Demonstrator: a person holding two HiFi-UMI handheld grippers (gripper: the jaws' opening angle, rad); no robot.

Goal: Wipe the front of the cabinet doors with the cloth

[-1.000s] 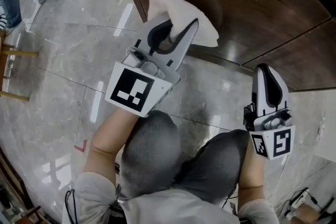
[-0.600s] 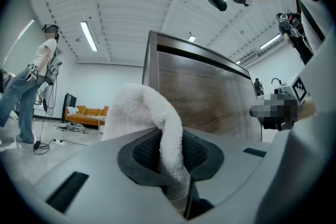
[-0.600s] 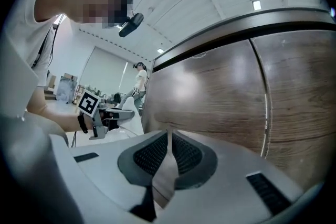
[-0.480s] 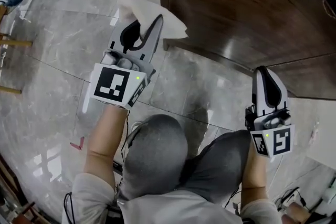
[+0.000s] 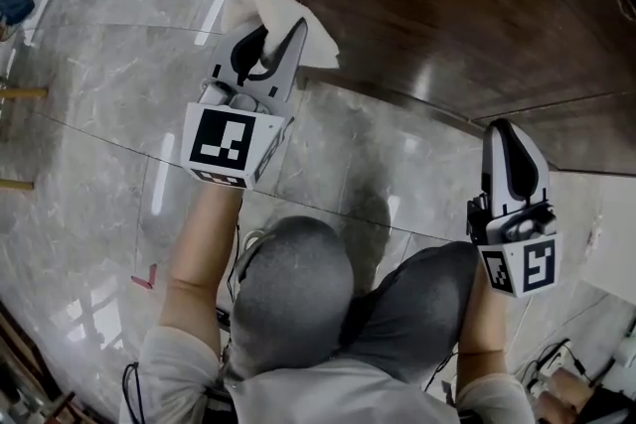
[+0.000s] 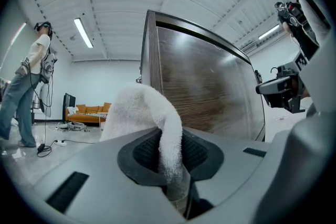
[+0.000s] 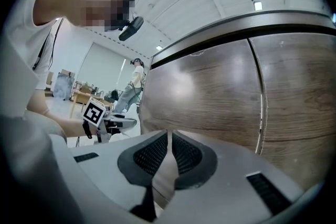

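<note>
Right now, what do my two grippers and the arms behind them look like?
The left gripper and the right gripper are both light grey plastic shells tapering to two long jaws lined with black ribbed pads. Each carries a white cube with black square markers: the left cube, the right cube. Forearms are bare; pale sleeves cover only the upper arms.

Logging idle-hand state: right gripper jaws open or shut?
Shut: the right gripper shows its jaws together, only a thin slit, nothing between them.
</note>
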